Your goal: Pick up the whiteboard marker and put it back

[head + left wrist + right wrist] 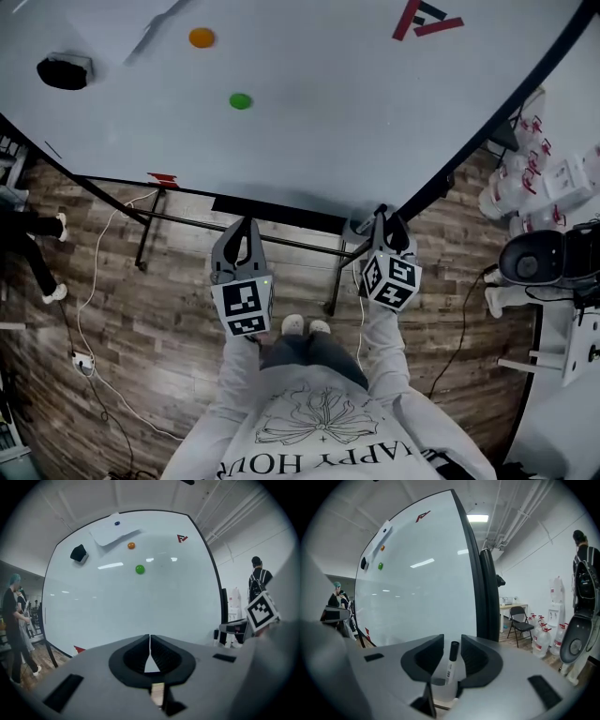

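We see the marker (450, 665) standing between the fingers (429, 651) of the right gripper (452, 640), so for this hand there is no distance to cover. The fingers are wide apart, and a narrow gap shows on each side of the marker, a little wider on the left one. We therefore judge that they are not pressing on it at this moment. The long axis of the marker runs almost along the fingers. The black cap is at the far end, near the fingertips, and the white body with the label comes back toward the camera, leaning slightly to the left. What carries the marker from below we cannot tell, because the body of the gripper hides it. In the head view this gripper points at the lower edge of the board (309, 103), near its right corner, just beside the dark ledge (281, 214) that runs under the board. The left gripper (150, 638) has its fingers closed, tip against tip, with nothing between them. It points at the middle of the board and is beside the right one, so it is not the nearer hand. In our judgement the coming move depends on the two small gaps. If the marker is already at rest, the right hand should draw back straight along the marker's axis, so that neither finger touches it. If it is not at rest, the fingers need only to close where they are.
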### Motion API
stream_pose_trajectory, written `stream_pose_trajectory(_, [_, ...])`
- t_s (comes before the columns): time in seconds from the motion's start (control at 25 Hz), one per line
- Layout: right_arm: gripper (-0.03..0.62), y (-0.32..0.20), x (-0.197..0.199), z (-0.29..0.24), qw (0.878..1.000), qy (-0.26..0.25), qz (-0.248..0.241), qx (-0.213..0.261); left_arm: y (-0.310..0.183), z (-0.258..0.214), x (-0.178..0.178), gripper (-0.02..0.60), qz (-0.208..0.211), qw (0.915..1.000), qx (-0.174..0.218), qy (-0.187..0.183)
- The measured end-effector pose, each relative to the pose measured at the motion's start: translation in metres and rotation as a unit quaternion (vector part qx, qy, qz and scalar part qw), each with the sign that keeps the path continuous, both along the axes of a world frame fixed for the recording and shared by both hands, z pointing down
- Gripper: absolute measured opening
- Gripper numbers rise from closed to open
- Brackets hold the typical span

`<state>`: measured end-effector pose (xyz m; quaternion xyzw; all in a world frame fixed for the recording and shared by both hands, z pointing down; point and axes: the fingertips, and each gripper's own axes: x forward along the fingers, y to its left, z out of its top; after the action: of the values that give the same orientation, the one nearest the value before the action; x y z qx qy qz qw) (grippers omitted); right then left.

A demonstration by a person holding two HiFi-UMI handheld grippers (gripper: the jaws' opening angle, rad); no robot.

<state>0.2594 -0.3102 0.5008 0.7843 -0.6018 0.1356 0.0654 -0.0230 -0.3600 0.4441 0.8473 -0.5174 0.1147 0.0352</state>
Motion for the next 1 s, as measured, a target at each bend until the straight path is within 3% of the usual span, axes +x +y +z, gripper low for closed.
stream_pose_trajectory(0.52, [0.097, -0.023, 0.007, 0.038, 0.999, -0.006, -0.016, -0.039, -0.006, 0.030, 0.014, 0.008, -0.009, 0.9992, -0.038, -0.011])
stream_pose_trajectory(0.84, [0.069, -0.027, 0.007, 0.041, 0.999, -0.011, -0.023, -0.035, -0.001, 0.037, 0.012, 0.008, -0.020, 0.9987, -0.046, -0.012])
stream_pose_trajectory(1.0, [0.063, -0.026, 0.002, 0.029, 0.999, 0.013, -0.035, -0.028, -0.002, 0.035, 0.007, 0.008, -0.029, 0.9985, -0.044, -0.010])
